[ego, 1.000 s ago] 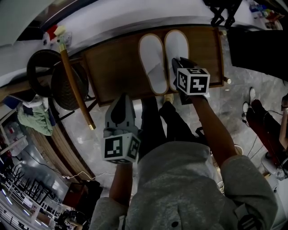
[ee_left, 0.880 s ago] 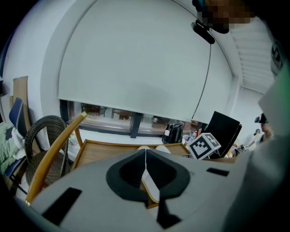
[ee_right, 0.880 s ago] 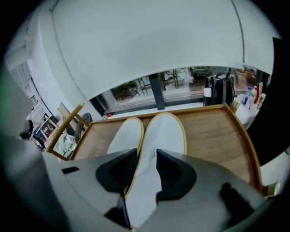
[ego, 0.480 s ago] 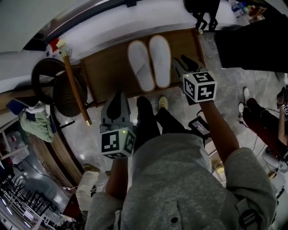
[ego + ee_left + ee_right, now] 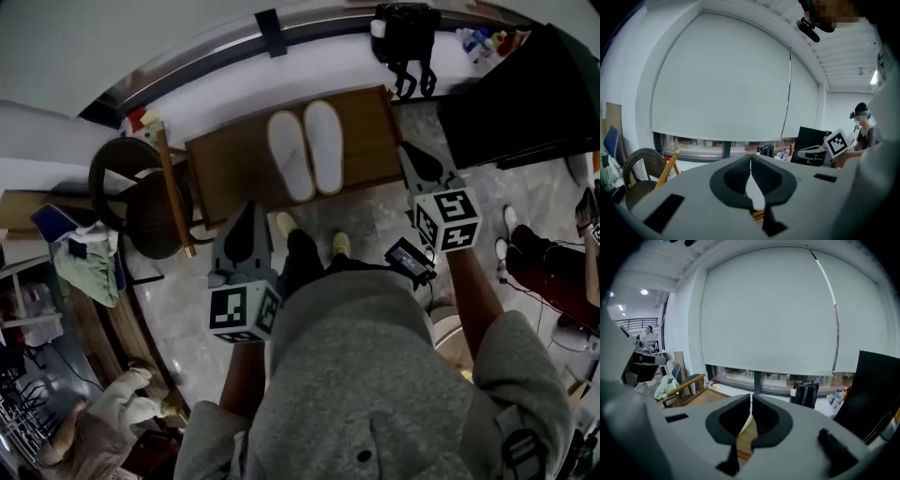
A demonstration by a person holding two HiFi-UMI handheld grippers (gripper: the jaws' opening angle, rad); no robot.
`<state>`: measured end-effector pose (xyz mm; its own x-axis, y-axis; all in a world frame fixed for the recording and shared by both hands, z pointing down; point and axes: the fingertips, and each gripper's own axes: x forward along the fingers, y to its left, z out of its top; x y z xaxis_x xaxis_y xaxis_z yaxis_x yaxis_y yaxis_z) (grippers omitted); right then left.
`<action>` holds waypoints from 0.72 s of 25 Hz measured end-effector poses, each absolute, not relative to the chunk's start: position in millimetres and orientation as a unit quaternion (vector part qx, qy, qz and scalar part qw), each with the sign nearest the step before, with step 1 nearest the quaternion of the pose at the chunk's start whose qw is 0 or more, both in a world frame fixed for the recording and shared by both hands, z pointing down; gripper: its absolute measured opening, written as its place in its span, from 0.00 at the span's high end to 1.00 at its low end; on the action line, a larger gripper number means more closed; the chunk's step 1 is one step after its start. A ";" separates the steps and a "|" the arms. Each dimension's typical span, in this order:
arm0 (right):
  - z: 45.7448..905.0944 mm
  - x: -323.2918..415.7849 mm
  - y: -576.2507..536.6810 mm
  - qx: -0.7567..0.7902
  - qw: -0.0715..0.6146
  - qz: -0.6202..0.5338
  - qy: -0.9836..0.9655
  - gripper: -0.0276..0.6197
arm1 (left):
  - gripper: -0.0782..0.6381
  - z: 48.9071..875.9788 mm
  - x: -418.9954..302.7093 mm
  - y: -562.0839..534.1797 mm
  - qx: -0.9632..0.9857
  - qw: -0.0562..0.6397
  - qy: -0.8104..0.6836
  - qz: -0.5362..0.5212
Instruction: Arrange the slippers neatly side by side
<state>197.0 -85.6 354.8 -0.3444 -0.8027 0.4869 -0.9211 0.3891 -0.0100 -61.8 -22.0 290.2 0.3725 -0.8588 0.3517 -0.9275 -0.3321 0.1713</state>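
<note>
1. Slippers (image 5: 291,157): 2 pcs, white, lying side by side w/ long edges touching, on the wooden platform (image 5: 220,173), right of its centre.
2. Left gripper (image 5: 248,220): jaws pressed together, nothing between them. It is held on the near side of the platform, apart from the slippers.
3. Right gripper (image 5: 414,157): jaws have just been closing and are now pressed together, nothing between them. It sits by the platform's right edge, apart from the slippers.
4. Wicker chair (image 5: 141,192): left of the platform.
5. Black bag (image 5: 405,37): on the far ledge.
</note>
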 end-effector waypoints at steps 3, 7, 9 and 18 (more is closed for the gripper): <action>329.7 201.1 -64.3 0.534 0.160 0.163 -0.814 0.91 | 0.87 277.1 -60.6 -6.8 0.810 0.161 -0.556 0.097; 309.8 199.8 -49.3 0.536 0.123 0.171 -0.818 0.91 | 0.87 267.1 -60.4 2.8 0.807 0.150 -0.565 0.089; 302.7 198.9 -44.6 0.534 0.116 0.166 -0.821 0.91 | 0.87 261.8 -59.1 6.1 0.805 0.144 -0.569 0.087; 301.5 200.2 -32.3 0.530 0.114 0.164 -0.824 0.91 | 0.87 256.7 -47.3 14.2 0.809 0.140 -0.564 0.091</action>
